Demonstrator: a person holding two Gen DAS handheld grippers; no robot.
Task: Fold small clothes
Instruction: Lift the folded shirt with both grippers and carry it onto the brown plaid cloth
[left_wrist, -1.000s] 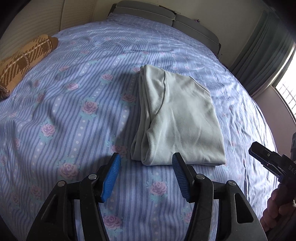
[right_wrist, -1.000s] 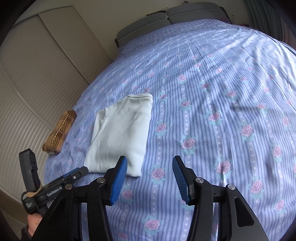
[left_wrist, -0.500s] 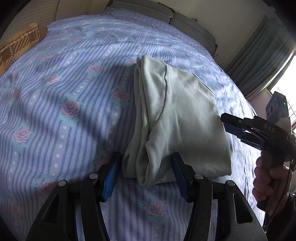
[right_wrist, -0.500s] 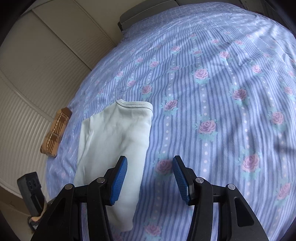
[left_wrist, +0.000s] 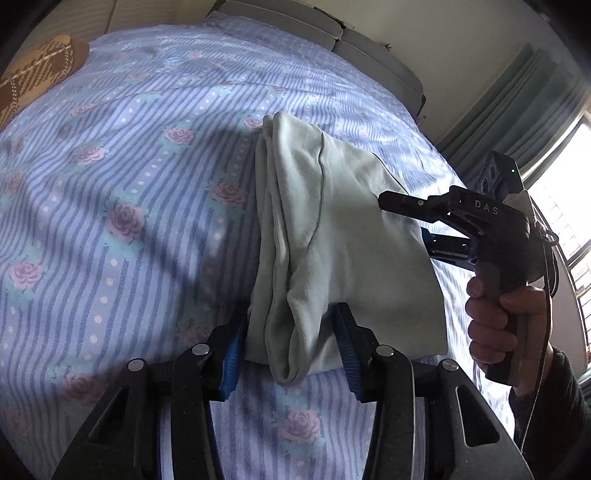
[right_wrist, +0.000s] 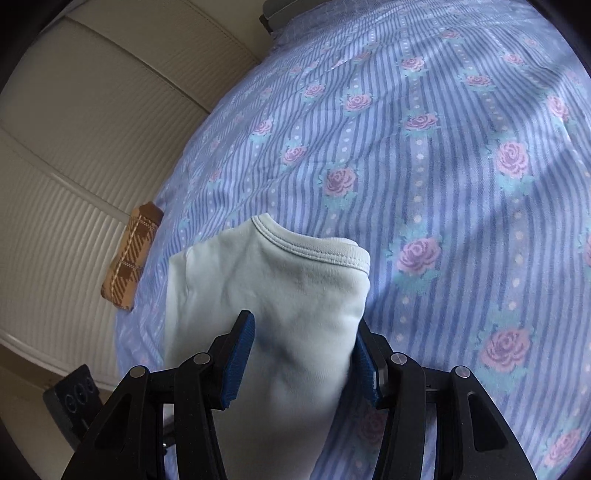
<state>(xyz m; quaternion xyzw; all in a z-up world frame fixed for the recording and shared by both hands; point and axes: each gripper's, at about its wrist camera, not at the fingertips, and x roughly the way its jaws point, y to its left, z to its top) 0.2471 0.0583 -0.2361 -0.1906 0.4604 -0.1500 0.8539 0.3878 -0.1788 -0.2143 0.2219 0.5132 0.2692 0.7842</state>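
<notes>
Pale green folded shirt (left_wrist: 332, 236) sits on the striped rose bed (left_wrist: 129, 166). Left view: left gripper (left_wrist: 291, 350) has its jaws spread around the shirt's near corner, not squeezed shut. Right gripper (left_wrist: 417, 225) comes in from the right, jaws apart over and under the shirt's edge. Plaid cloth (left_wrist: 33, 77) far left. Right view: right gripper (right_wrist: 303, 354) jaws wide, straddling the shirt (right_wrist: 295, 288) near its collar, bed (right_wrist: 443, 147) beyond.
</notes>
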